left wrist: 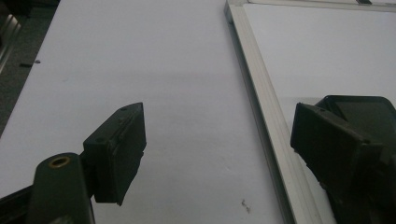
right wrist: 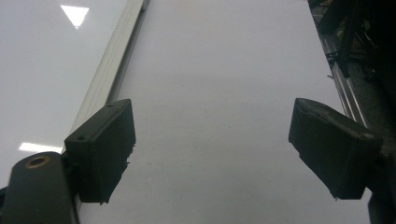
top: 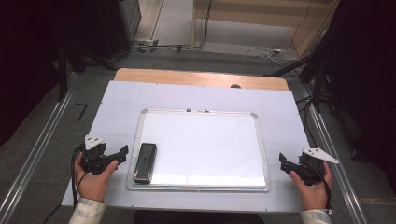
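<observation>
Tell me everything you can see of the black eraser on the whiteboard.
The eraser is a black oblong block with rounded corners and a slightly glossy top. It lies flat on the whiteboard, in the near left corner, its long side along the left frame. Nothing grips it: the left hand-held gripper is open just beside the frame, off the board. In the left gripper view the eraser's end shows behind one jaw.

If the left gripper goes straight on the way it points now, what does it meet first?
Probably nothing soon: the left gripper, jaws open, points along the bare white sheet beside the whiteboard's frame. The black eraser lies off to its right, though depth is uncertain.
</observation>
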{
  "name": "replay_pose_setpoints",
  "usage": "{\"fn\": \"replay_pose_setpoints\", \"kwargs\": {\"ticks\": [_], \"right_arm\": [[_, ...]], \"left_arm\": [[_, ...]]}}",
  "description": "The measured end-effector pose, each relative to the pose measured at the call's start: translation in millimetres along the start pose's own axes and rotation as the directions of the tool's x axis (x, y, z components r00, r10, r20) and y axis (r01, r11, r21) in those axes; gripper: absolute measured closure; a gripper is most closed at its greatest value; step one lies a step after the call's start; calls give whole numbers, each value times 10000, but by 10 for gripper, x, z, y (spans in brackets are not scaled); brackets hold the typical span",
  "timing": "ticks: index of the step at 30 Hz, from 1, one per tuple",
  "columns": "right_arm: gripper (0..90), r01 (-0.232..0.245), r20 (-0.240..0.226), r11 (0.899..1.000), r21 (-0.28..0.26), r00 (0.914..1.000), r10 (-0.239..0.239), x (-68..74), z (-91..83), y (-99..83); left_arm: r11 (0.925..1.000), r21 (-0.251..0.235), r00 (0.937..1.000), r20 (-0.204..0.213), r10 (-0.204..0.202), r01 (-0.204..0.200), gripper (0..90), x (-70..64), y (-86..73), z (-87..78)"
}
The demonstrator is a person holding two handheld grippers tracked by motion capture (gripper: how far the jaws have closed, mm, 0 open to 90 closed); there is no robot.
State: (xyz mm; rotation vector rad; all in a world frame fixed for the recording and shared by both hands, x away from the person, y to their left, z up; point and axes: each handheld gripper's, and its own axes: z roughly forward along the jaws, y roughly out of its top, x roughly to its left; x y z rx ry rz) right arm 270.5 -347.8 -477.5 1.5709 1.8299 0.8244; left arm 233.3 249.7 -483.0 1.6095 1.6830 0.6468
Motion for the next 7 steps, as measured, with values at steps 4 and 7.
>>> {"fn": "replay_pose_setpoints", "kwargs": {"ticks": [4,7], "right_arm": [[135,-18,24,10000,-17,10000,18,-16,-6,-5],[133,-35,42,10000,42,10000,35,-18,2,-11]], "left_arm": [[10000,57,10000,-51,-30,30,192,31,-9,11],[9999,122,9999,-103,-68,70,189,61,-10,25]]}}
